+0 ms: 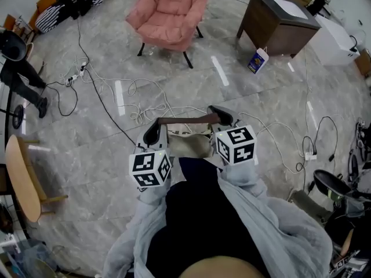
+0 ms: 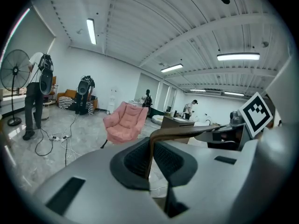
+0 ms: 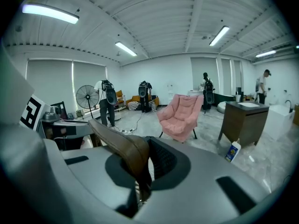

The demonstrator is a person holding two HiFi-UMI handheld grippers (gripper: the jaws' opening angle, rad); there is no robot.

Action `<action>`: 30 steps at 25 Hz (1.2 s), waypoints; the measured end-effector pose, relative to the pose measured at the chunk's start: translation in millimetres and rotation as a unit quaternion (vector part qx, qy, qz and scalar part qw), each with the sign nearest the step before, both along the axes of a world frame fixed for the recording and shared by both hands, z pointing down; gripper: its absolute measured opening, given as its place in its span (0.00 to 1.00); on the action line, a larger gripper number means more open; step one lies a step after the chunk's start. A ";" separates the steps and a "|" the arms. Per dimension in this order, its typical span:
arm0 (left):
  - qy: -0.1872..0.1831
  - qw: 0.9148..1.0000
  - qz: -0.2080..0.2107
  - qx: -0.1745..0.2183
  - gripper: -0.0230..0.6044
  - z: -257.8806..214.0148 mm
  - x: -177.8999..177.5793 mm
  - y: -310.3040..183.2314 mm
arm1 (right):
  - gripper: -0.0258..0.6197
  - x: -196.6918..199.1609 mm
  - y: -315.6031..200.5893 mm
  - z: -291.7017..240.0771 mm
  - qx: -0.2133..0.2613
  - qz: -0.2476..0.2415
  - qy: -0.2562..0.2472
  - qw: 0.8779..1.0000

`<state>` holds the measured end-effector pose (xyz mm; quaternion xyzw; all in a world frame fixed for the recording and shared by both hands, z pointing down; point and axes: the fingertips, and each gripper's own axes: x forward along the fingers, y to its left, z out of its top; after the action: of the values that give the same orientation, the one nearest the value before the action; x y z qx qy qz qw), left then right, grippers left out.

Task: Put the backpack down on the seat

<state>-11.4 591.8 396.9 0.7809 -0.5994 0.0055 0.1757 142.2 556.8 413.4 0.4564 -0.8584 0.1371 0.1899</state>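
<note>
A brown strap (image 1: 186, 120) of the backpack runs between my two grippers, held up above the floor. My left gripper (image 1: 153, 134) is shut on its left end and my right gripper (image 1: 224, 117) on its right end. A pale part of the backpack (image 1: 194, 145) hangs below the strap, mostly hidden by the grippers and my body. In the left gripper view the strap (image 2: 187, 133) sits pinched in the left gripper (image 2: 150, 160). In the right gripper view the strap (image 3: 119, 143) is clamped in the right gripper (image 3: 142, 164). The seat, a pink armchair (image 1: 171, 13), stands well ahead, apart from the backpack.
Cables (image 1: 145, 97) trail over the grey floor between me and the armchair. A dark wooden desk (image 1: 278, 22) and a blue-and-white carton (image 1: 258, 61) stand at the far right. A person (image 1: 20, 74) stands at the left, a wooden bench (image 1: 23, 178) nearer.
</note>
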 end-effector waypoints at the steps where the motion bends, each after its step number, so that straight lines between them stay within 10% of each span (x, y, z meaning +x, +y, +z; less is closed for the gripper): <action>1: -0.002 1.000 -0.002 -0.002 0.10 0.3 -3.9 -11.6 | 0.05 -4.0 -13.0 0.1 0.000 -0.002 0.000 1.000; 17: -0.025 0.999 -0.016 -0.014 0.10 8.6 -22.8 -181.9 | 0.05 -24.6 -188.0 11.8 -0.011 -0.014 -0.007 1.000; 30: -0.035 0.999 -0.019 0.007 0.10 -16.9 -24.1 -218.5 | 0.05 -28.9 -231.3 -14.7 0.020 -0.024 -0.036 0.999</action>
<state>-35.5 373.3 380.0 0.7696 -0.6203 0.0256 0.1493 113.3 325.5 398.7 0.4344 -0.8777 0.1319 0.1533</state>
